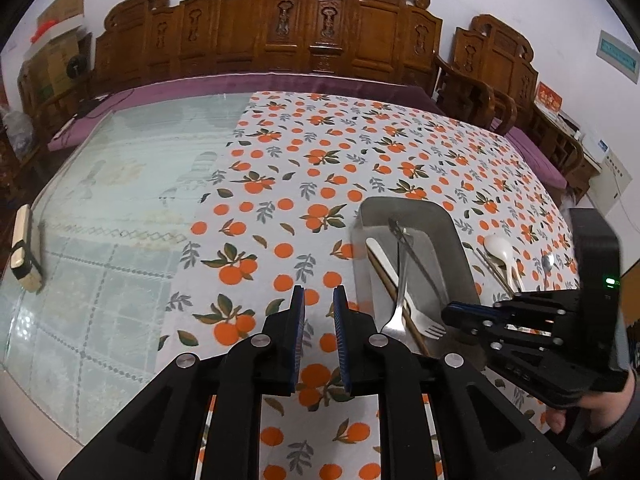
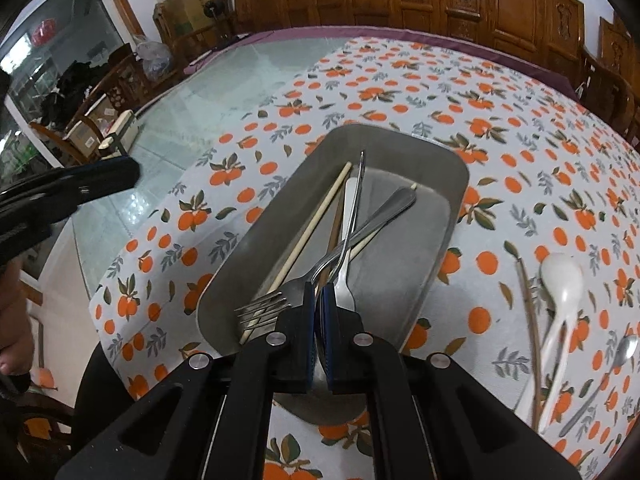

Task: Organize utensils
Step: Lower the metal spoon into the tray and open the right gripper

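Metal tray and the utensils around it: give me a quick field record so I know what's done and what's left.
tray: metal tray on the orange-print tablecloth
in tray: forks, chopsticks, more metal cutlery
outside tray: white spoon, metal spoon, brown sticks
right gripper: jaws closed on a spoon over the tray
left gripper: jaws open, holding nothing

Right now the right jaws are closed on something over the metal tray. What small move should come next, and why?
Probably open the right gripper. It pinches a metal spoon whose handle already lies inside the metal tray among the forks and chopsticks, so releasing would leave it there.
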`<move>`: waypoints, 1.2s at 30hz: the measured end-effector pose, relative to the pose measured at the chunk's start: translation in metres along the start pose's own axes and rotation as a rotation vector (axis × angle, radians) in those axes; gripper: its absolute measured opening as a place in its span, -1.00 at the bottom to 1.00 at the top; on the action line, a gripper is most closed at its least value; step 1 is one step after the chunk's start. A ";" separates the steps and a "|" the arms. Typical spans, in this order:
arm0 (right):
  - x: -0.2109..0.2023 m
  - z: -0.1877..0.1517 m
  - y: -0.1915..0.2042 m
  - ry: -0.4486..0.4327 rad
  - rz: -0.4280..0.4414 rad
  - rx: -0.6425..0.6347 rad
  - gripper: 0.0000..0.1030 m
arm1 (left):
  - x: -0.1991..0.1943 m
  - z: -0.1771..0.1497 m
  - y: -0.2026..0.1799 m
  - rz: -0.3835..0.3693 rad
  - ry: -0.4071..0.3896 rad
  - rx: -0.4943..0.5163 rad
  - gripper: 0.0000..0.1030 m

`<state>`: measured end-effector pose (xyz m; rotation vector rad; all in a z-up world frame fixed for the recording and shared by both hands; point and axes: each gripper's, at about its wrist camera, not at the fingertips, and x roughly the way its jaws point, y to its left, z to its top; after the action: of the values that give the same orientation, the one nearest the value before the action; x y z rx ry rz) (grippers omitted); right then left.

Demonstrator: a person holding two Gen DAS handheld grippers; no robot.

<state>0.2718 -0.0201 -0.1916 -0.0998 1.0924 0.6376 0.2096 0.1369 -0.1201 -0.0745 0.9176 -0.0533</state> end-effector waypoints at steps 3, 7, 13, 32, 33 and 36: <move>0.009 0.003 -0.003 0.017 -0.002 0.008 -0.90 | -0.002 0.000 0.002 0.001 -0.002 -0.003 -0.73; 0.021 0.009 -0.008 0.038 -0.006 0.024 -0.90 | -0.006 0.000 0.004 0.003 -0.006 -0.005 -0.73; 0.030 0.019 -0.014 0.053 -0.011 0.032 -0.90 | -0.008 0.000 0.003 0.004 -0.008 -0.004 -0.73; 0.018 0.015 0.006 0.024 0.077 0.037 -0.88 | -0.009 -0.001 0.000 0.003 -0.003 -0.001 -0.72; 0.018 0.015 0.006 0.021 0.082 0.036 -0.86 | -0.009 -0.002 0.000 0.002 -0.003 -0.001 -0.72; 0.014 0.015 0.003 0.005 0.099 0.042 -0.83 | -0.009 -0.002 -0.001 0.004 -0.002 0.002 -0.72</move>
<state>0.2862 -0.0057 -0.1959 -0.0111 1.1202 0.7029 0.2023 0.1363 -0.1141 -0.0708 0.9153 -0.0501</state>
